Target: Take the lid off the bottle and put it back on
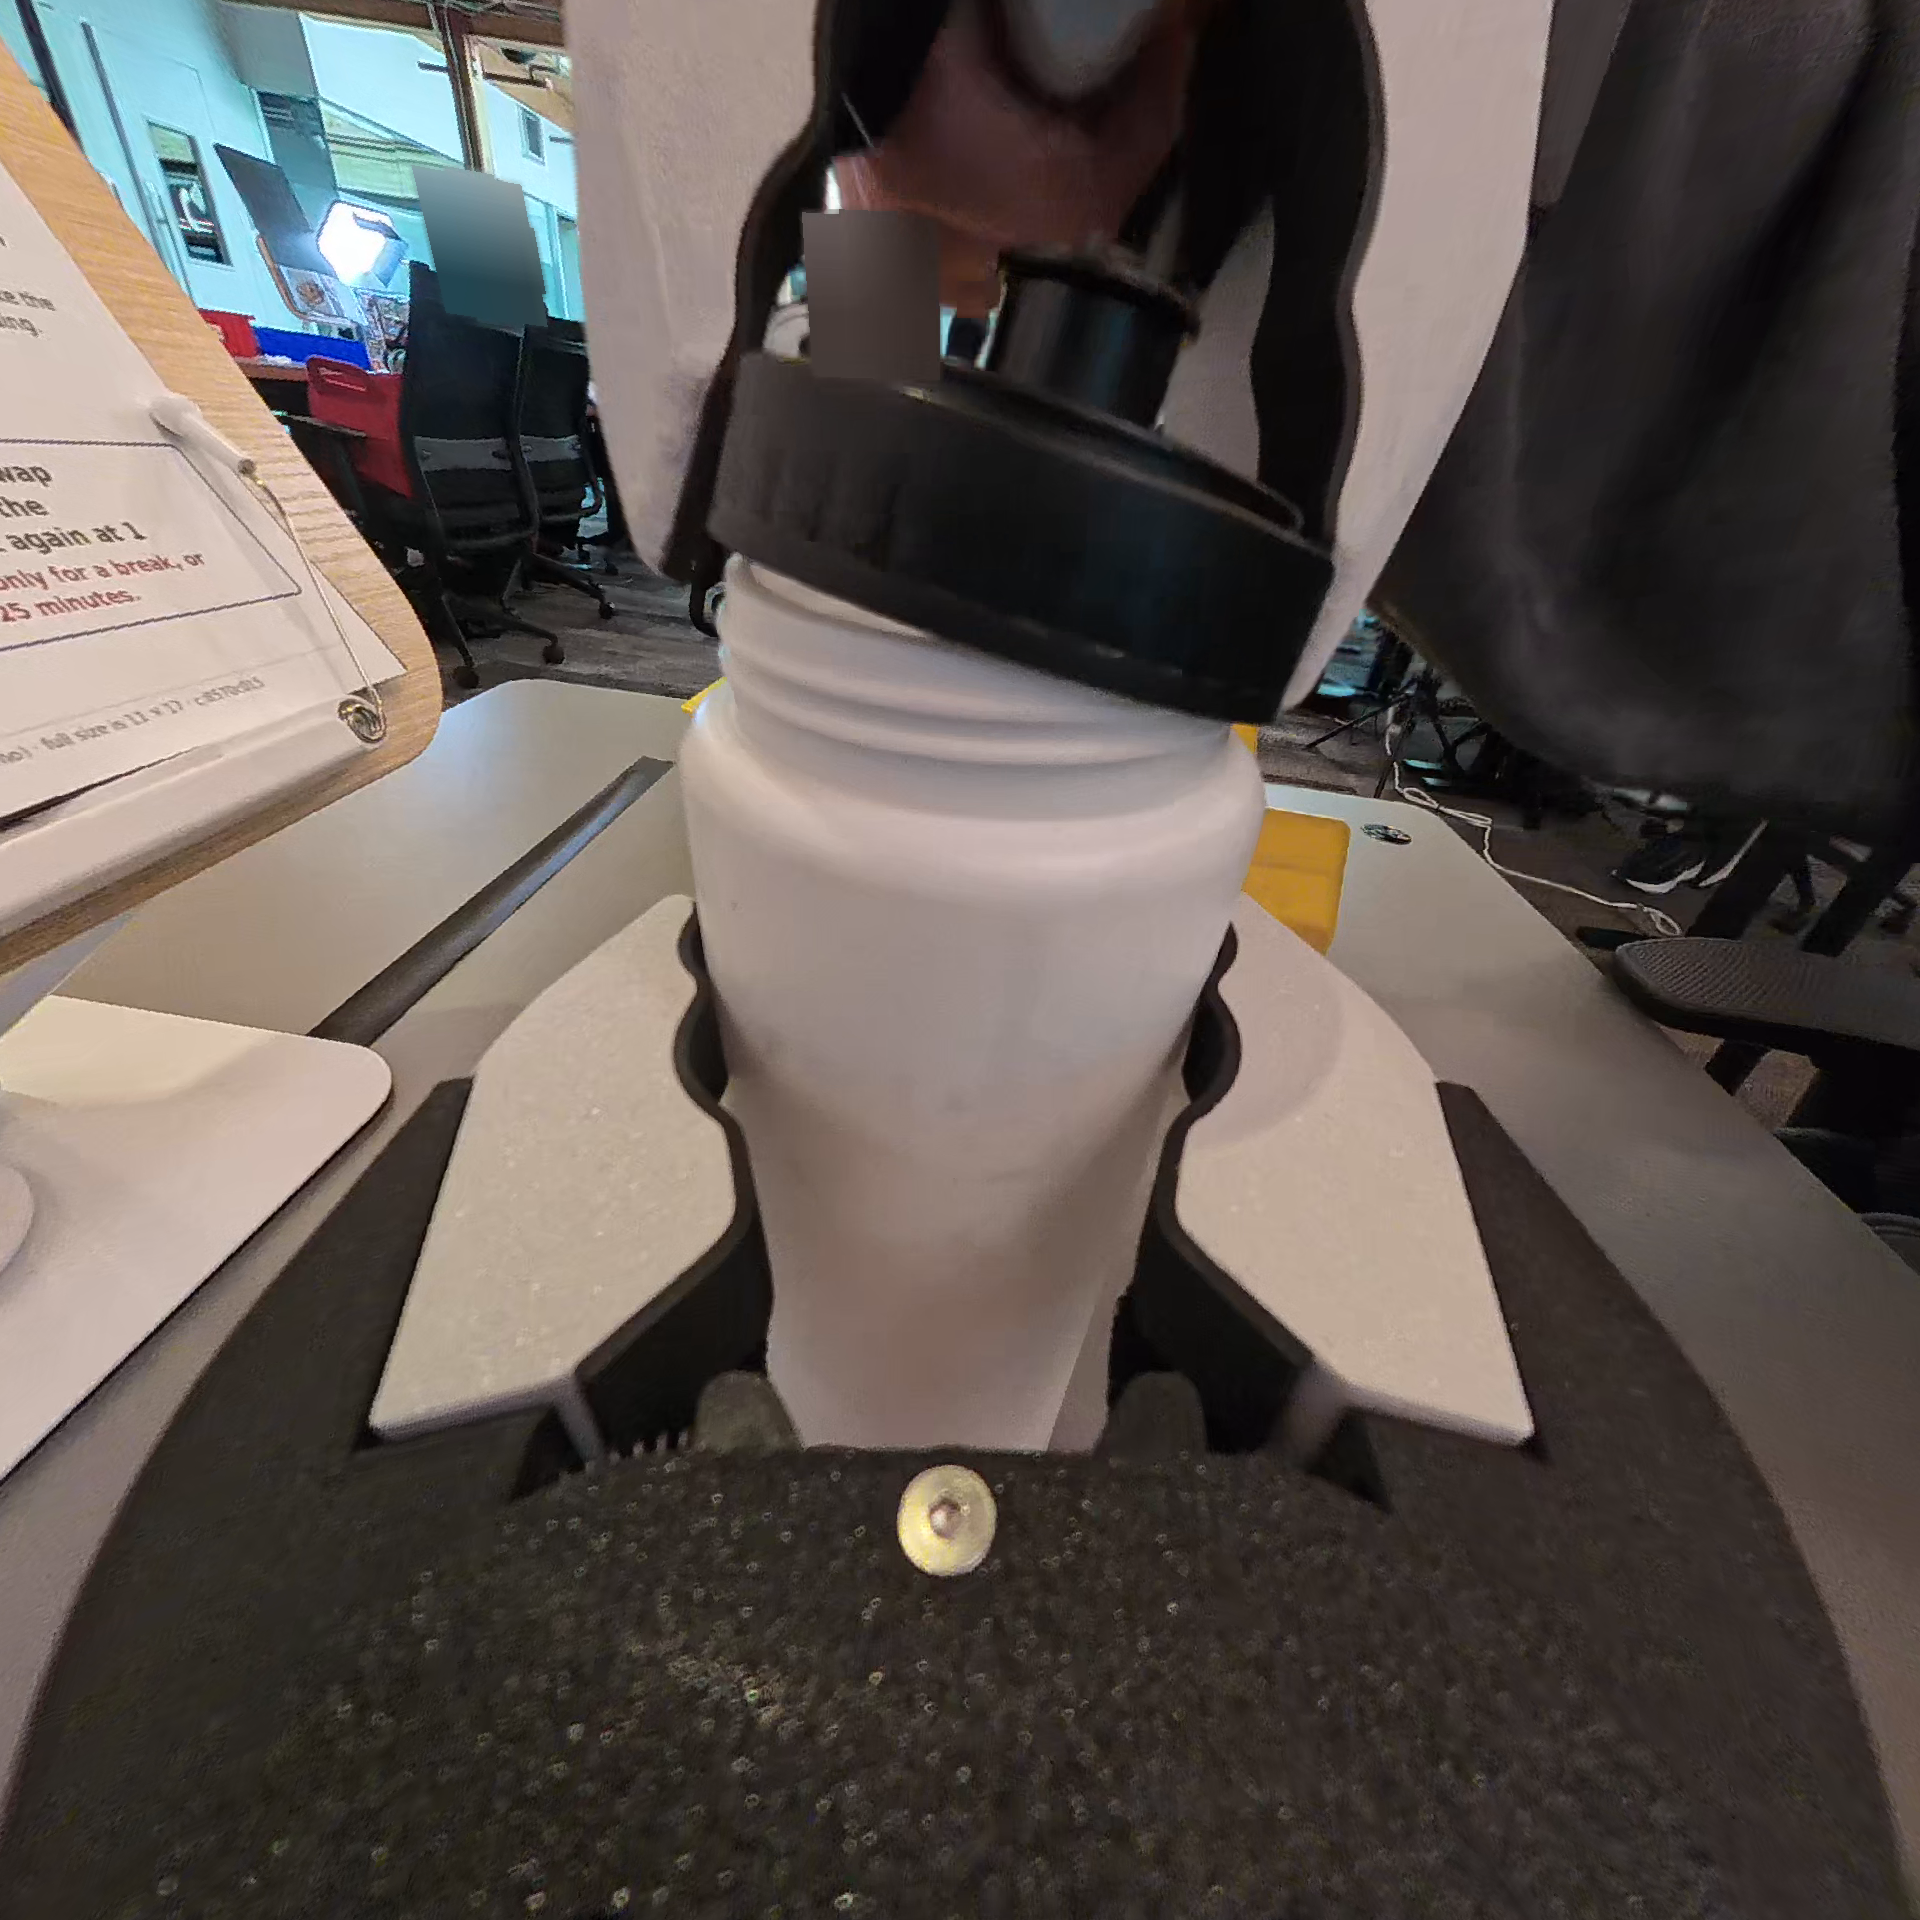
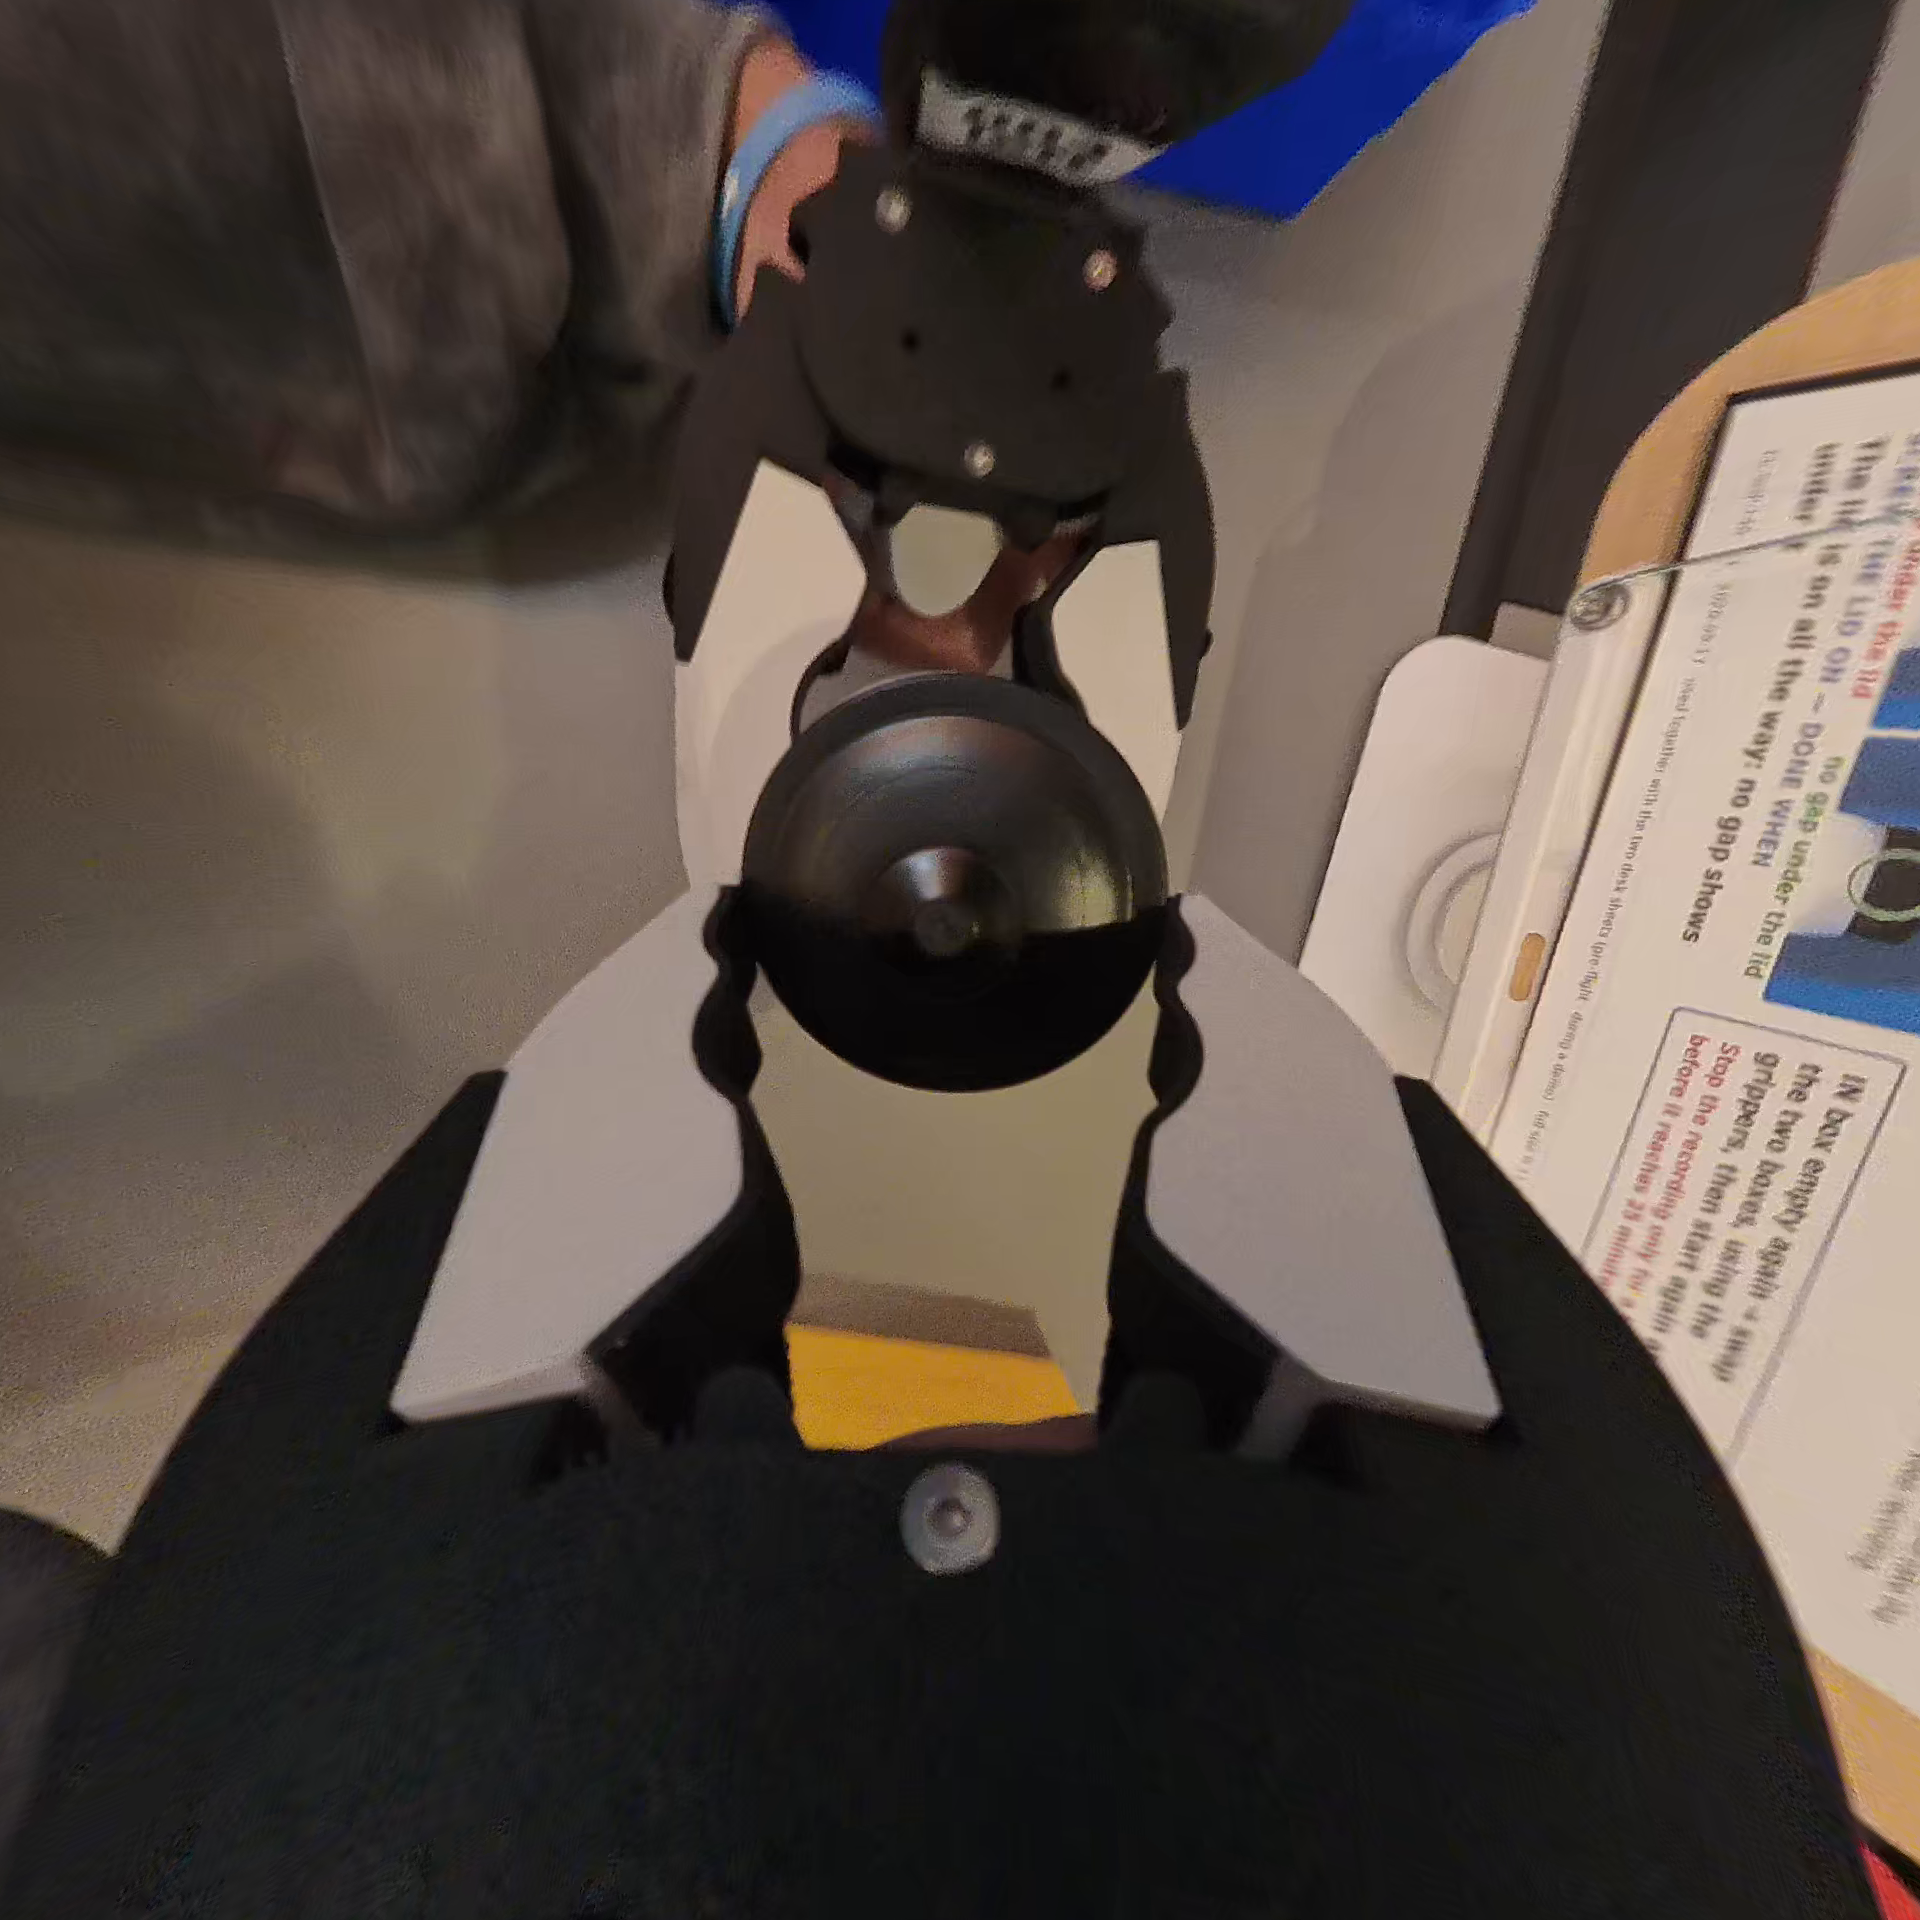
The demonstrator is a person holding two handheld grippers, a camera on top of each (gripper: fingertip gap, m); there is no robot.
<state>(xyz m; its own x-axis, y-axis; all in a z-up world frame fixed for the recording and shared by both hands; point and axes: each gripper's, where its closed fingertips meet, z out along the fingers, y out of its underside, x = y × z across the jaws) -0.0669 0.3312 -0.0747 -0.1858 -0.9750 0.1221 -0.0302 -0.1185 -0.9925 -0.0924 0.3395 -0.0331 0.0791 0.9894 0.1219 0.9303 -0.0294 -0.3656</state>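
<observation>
Two claws work over one grey table (image 1: pixel 1455 935). Clamped upright between the fingers of the left gripper (image 1: pixel 961 1039) stands the white bottle (image 1: pixel 966 987), its threaded neck bare on the near side. Above it, the right gripper (image 2: pixel 945 997) pinches the black lid (image 1: pixel 1018 540) by its rim; the lid sits tilted on the bottle's mouth, raised on one side, spout uppermost. Beyond the bottle, past the left claw's fingertips, a yellow block (image 1: pixel 1288 873) lies on the table. Left of that claw leans a printed instruction sheet (image 1: pixel 125 499).
</observation>
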